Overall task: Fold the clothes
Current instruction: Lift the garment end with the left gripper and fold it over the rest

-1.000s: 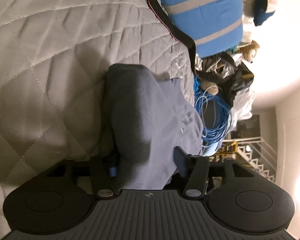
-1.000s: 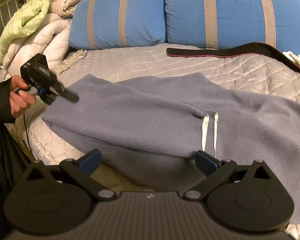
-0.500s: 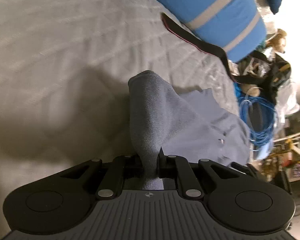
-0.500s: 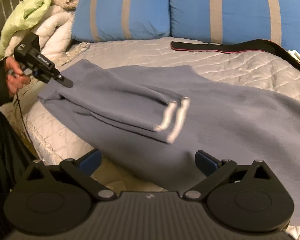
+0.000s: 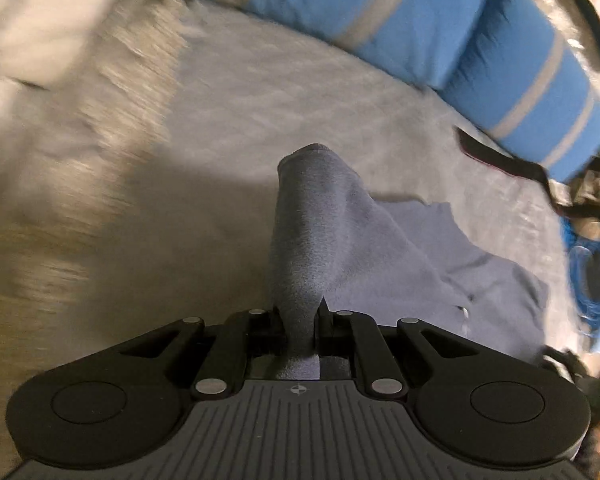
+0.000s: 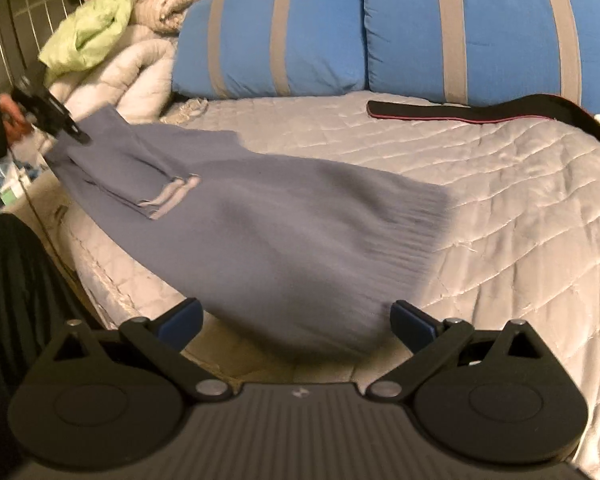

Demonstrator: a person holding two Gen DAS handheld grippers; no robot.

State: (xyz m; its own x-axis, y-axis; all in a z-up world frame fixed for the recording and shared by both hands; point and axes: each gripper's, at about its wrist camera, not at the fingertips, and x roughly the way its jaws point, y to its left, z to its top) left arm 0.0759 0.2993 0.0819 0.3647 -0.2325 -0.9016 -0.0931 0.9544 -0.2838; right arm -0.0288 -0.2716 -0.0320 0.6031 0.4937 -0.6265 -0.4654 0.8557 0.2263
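Note:
A grey-blue garment (image 6: 284, 216) with white drawstrings (image 6: 172, 196) lies stretched across the quilted bed (image 6: 500, 184), blurred by motion. In the left wrist view my left gripper (image 5: 300, 316) is shut on a bunched end of the garment (image 5: 312, 224), which rises between the fingers and trails off to the right. The right wrist view shows that left gripper (image 6: 66, 126) at far left, held by a hand (image 6: 10, 116), lifting the garment's end off the bed. My right gripper (image 6: 296, 318) is open at the bed's near edge with its fingertips on either side of the garment's lower end, not closed on it.
Two blue pillows with grey stripes (image 6: 380, 32) stand at the head of the bed. A black strap (image 6: 460, 110) lies in front of them. Pale blankets and a green cloth (image 6: 112, 28) are piled at back left. Blue cable coils (image 5: 592, 276) sit beyond the bed's right side.
My left gripper closed on the garment's end, then pulled it up and to the left. The garment slid left across the bed, uncovering quilt on the right. The right gripper stayed open.

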